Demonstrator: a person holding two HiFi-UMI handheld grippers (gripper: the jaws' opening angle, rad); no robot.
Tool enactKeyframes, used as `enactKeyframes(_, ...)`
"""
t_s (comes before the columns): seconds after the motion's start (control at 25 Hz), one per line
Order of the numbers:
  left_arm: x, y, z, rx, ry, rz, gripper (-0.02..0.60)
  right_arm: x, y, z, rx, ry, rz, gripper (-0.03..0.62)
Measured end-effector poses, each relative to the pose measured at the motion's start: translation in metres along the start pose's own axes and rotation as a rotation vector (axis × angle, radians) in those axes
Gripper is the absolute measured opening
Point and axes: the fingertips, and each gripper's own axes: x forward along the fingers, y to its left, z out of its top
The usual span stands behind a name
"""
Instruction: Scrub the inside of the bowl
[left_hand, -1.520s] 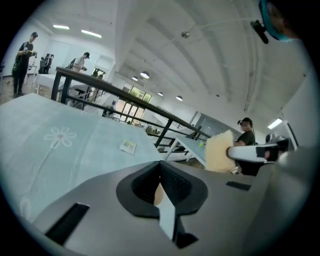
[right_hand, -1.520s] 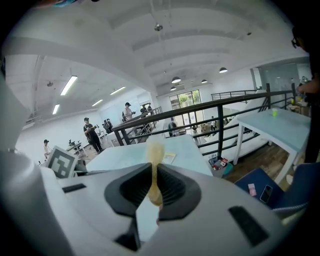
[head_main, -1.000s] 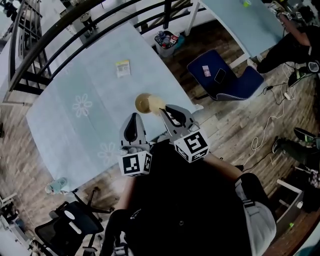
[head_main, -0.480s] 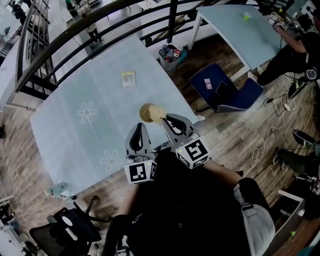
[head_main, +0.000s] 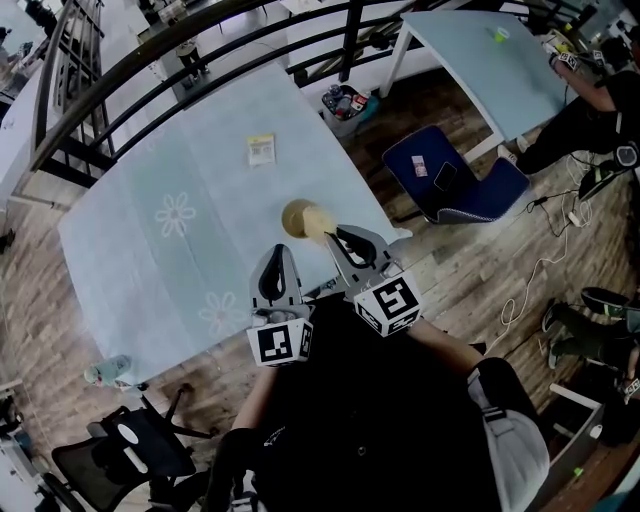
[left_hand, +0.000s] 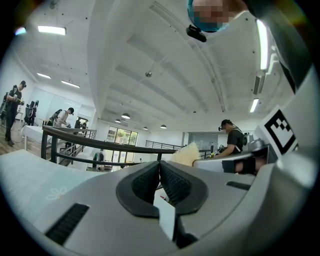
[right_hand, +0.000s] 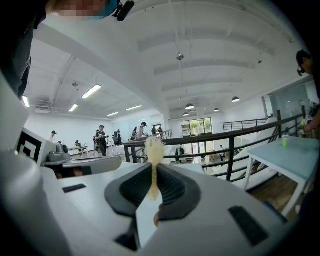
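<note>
Jaws of left gripper (left_hand: 160, 168) together, empty; those of right gripper (right_hand: 152, 170) tight on pale fibrous scrubber (right_hand: 153, 146).

Table (head_main: 150, 240) had a pale blue flowery cloth, with a small yellow packet (head_main: 261, 150) lying toward the far side. Blue chair (head_main: 470, 195) sat off right with a phone (head_main: 445, 176) on it, black railing (head_main: 200, 45) beyond.

Open tabletop (head_main: 150, 240) left of bowl (head_main: 293, 213), railing (head_main: 346, 40) beyond
</note>
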Motion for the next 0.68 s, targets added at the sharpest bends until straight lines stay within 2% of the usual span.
enactKeyframes(0.32, -0.003, 0.003, 0.0, 0.008, -0.011, 0.015, 0.014, 0.005, 0.009, -0.003, 0.003, 0.011, 0.043, 0.038)
enactKeyframes(0.48, -0.005, 0.007, -0.005, 0.011, 0.027, 0.033, 0.014, 0.007, 0.011, -0.003, 0.008, 0.015, 0.053, 0.038)
enactKeyframes(0.68, -0.003, 0.006, -0.008, 0.022, 0.026, 0.021, 0.014, 0.007, 0.01, -0.007, 0.016, 0.019, 0.048, 0.038)
